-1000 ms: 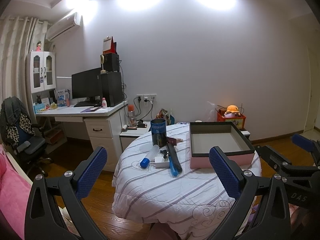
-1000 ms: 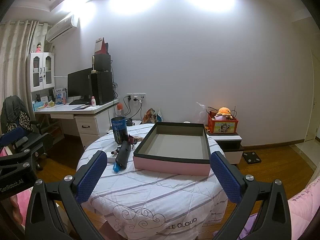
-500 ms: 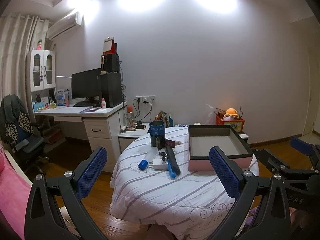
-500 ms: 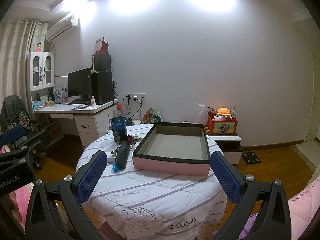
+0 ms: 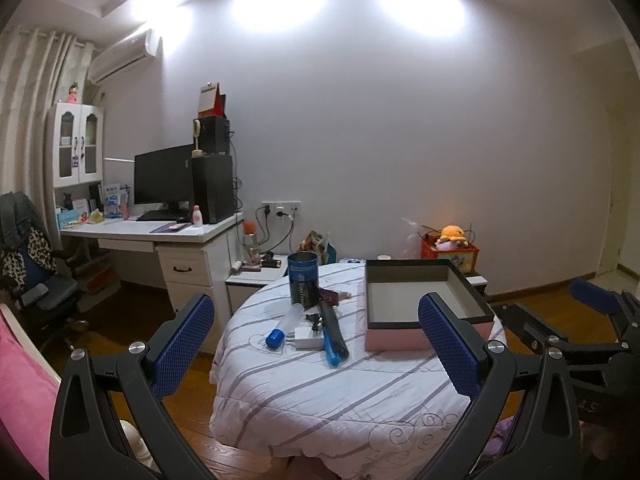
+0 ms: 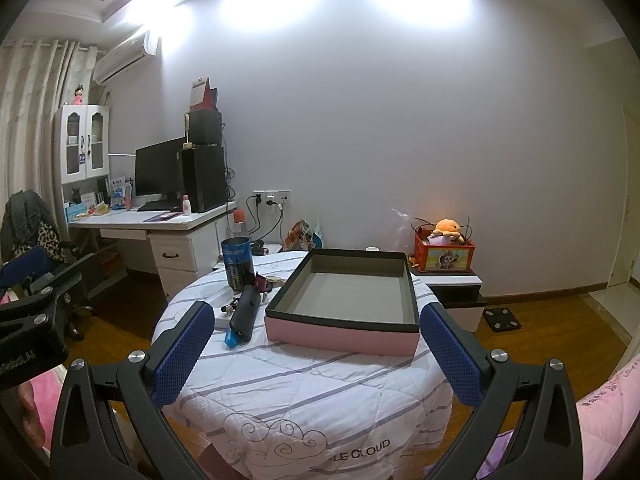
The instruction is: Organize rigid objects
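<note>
Rigid objects lie in a cluster on the round cloth-covered table (image 5: 320, 392), ahead of the left gripper (image 5: 316, 344), whose jaws stand wide and hold nothing; nearest is a long dark tool with a blue tip (image 5: 333, 334), its long axis running away from the gripper, with a blue-capped tube (image 5: 284, 326) and a white plug (image 5: 306, 334) just left of it. Behind them stands a dark can (image 5: 303, 284). The right gripper (image 6: 316, 346), also wide and unloaded, faces the open pink box (image 6: 352, 300), so I judge the left nearer the cluster.
</note>
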A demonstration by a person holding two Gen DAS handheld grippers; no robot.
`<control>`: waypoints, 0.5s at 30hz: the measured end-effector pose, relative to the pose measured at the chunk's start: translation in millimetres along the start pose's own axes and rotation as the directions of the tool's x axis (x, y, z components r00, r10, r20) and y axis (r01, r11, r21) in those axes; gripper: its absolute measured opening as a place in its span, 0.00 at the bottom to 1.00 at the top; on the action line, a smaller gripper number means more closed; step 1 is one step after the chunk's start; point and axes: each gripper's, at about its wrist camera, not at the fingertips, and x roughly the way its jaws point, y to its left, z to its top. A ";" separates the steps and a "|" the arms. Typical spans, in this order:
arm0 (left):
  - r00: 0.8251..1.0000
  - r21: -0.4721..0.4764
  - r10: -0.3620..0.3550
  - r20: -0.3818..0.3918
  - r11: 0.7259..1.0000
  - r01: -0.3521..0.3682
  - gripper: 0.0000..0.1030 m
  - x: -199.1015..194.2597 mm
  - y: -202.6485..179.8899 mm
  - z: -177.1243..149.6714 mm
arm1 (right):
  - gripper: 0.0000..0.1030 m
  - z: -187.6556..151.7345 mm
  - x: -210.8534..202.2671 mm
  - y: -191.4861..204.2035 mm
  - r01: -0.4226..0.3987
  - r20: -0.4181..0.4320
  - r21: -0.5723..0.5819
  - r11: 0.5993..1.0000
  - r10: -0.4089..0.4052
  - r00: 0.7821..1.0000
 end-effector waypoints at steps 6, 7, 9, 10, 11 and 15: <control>1.000 0.009 -0.011 0.009 1.000 0.011 1.00 -0.8 -4.7 -0.4 | 1.00 1.8 -6.0 -4.0 0.003 0.017 0.005 1.000 -0.003 1.000; 1.000 0.007 -0.011 0.011 1.000 0.011 1.00 -1.5 -4.9 -0.4 | 1.00 1.8 -5.6 -4.4 0.002 0.015 0.005 1.000 -0.002 1.000; 1.000 0.008 -0.014 0.011 1.000 0.014 1.00 -1.6 -5.1 0.1 | 1.00 1.7 -6.0 -4.3 0.003 0.016 0.004 1.000 -0.003 1.000; 1.000 0.009 -0.015 0.010 1.000 0.015 1.00 -1.5 -5.4 0.1 | 1.00 1.6 -6.5 -5.3 0.004 0.016 0.005 1.000 -0.004 1.000; 1.000 0.007 -0.013 0.011 1.000 0.013 1.00 -1.7 -5.4 0.0 | 1.00 1.6 -6.3 -5.5 0.003 0.014 0.006 1.000 -0.003 1.000; 1.000 0.006 -0.024 0.012 1.000 0.023 1.00 -1.8 -6.0 -0.8 | 1.00 1.8 -8.3 -6.9 0.006 0.015 0.008 1.000 -0.006 1.000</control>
